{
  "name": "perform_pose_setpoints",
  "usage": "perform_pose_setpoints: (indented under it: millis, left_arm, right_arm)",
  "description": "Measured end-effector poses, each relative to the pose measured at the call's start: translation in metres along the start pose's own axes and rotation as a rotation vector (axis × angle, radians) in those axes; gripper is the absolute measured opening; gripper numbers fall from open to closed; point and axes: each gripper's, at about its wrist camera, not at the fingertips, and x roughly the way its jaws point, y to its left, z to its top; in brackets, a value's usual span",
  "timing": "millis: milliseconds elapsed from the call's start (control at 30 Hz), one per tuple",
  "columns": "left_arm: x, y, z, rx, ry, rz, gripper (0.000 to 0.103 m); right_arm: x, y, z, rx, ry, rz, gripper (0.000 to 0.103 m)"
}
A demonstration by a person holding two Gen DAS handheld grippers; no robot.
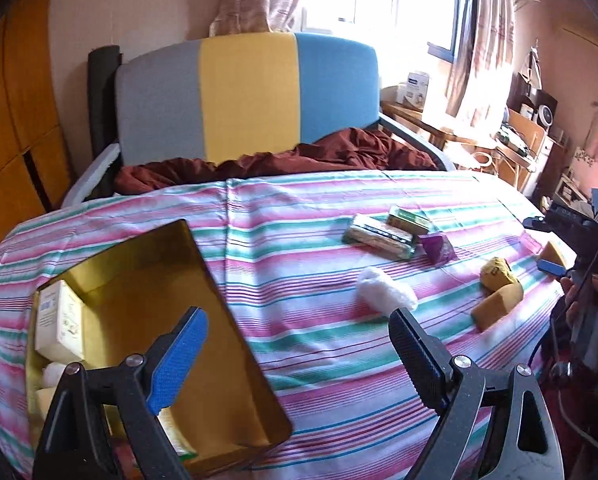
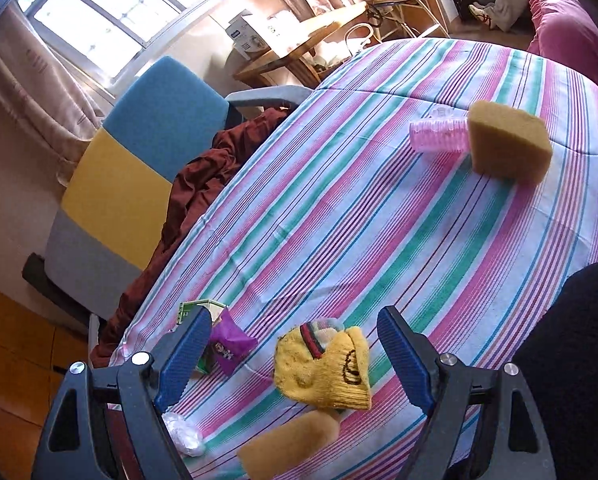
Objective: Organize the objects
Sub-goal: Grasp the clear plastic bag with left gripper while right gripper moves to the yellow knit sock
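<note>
Right gripper (image 2: pixel 295 354) – jaws wide, empty – straddles the yellow knitted smiley sock (image 2: pixel 327 368); soft fabric may slip. Left gripper (image 1: pixel 299 354) likewise wide, empty.

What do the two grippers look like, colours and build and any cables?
Both match: the left gripper and right gripper have black angular frames with triangular cutouts and silver round bolts, carrying blue, finely ribbed finger pads. In the left view, the right gripper's black camera housing trails a thin dark cable.
</note>
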Motion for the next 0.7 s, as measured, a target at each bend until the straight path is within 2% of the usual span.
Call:
perform_pose_setpoints:
  millis: [100, 233, 300, 633, 667, 700]
  left_arm:
    - [0.028, -0.021, 0.004, -0.016, 0.073, -0.063, 0.092]
    - [0.057, -0.042, 0.01, -0.014, 0.125, -0.076, 0.082]
    - [0.071, -0.048, 0.013, -0.026, 0.146, -0.088, 0.08]
    - [0.158, -0.059, 0.022, -0.113, 0.274, -0.042, 0.077]
    - [0.168, -0.058, 0.019, -0.12, 0.291, -0.041, 0.065]
    - [0.175, -0.058, 0.017, -0.126, 0.303, -0.036, 0.058]
  right_arm:
    - [0.003, 0.006, -0.002, -0.029, 0.021, 0.01, 0.086]
    - [0.004, 0.01, -0.004, -0.055, 0.037, 0.027, 0.086]
    - [0.005, 0.01, -0.004, -0.061, 0.039, 0.031, 0.086]
    - [0.002, 0.005, -0.002, -0.028, 0.017, 0.019, 0.086]
    - [0.002, 0.002, -0.002, -0.016, 0.016, 0.006, 0.086]
    - [0.003, 0.0, -0.001, -0.004, 0.019, -0.009, 0.086]
